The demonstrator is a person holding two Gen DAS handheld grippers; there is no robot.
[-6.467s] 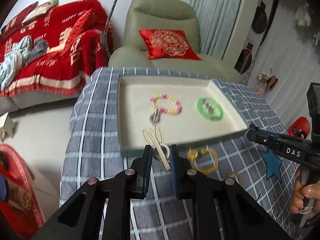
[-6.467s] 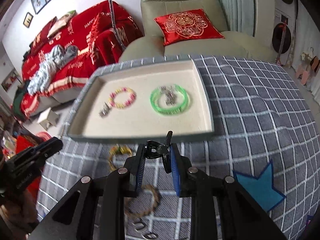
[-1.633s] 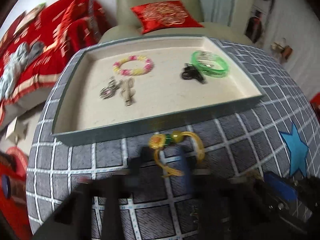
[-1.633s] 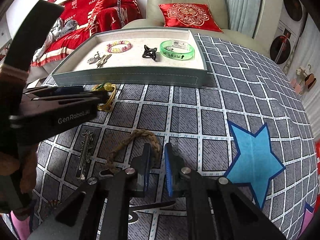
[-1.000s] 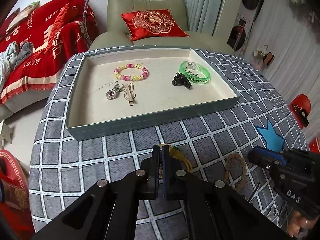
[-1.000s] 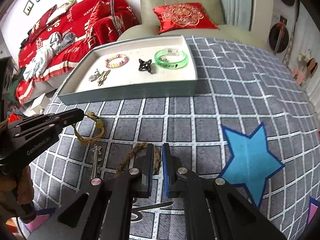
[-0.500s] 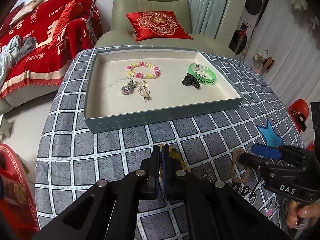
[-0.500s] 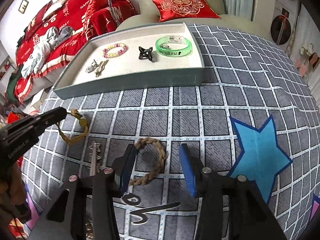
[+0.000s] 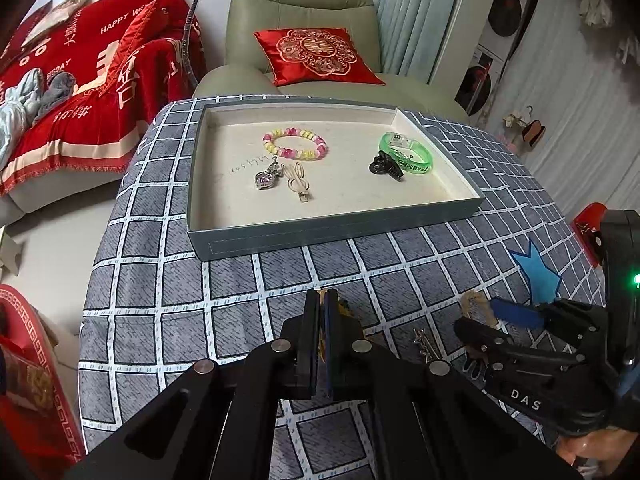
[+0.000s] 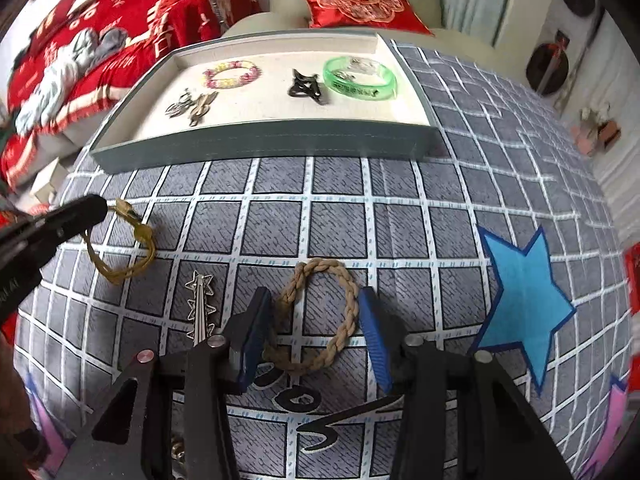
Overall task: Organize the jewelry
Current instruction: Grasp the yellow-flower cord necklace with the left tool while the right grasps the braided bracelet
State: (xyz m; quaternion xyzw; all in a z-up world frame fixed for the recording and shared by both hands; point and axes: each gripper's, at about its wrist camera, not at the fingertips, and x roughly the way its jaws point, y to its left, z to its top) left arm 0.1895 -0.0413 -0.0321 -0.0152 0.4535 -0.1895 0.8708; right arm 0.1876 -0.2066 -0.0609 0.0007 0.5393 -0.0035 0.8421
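My left gripper (image 9: 321, 300) is shut on a yellow cord bracelet (image 10: 122, 248) and holds it above the checked cloth; the right wrist view shows the cord hanging from its tip (image 10: 92, 210). My right gripper (image 10: 316, 312) is open, its fingers on either side of a tan braided rope bracelet (image 10: 320, 316) lying on the cloth. The grey tray (image 9: 332, 236) holds a pink-yellow bead bracelet (image 9: 295, 143), a heart pendant (image 9: 266, 178), a gold clip (image 9: 298, 184), a black claw clip (image 9: 385, 165) and a green bangle (image 9: 406, 157).
A silver star-shaped hairpin (image 10: 199, 304) lies left of the rope bracelet. A blue star (image 10: 524, 304) is printed on the cloth at right. A green armchair with a red cushion (image 9: 316, 56) stands behind the table, a red sofa (image 9: 80, 80) at left.
My right gripper has moved down and forward, so its open fingers now straddle the rope bracelet. My left gripper has kept hold of the yellow cord bracelet and shifted a little.
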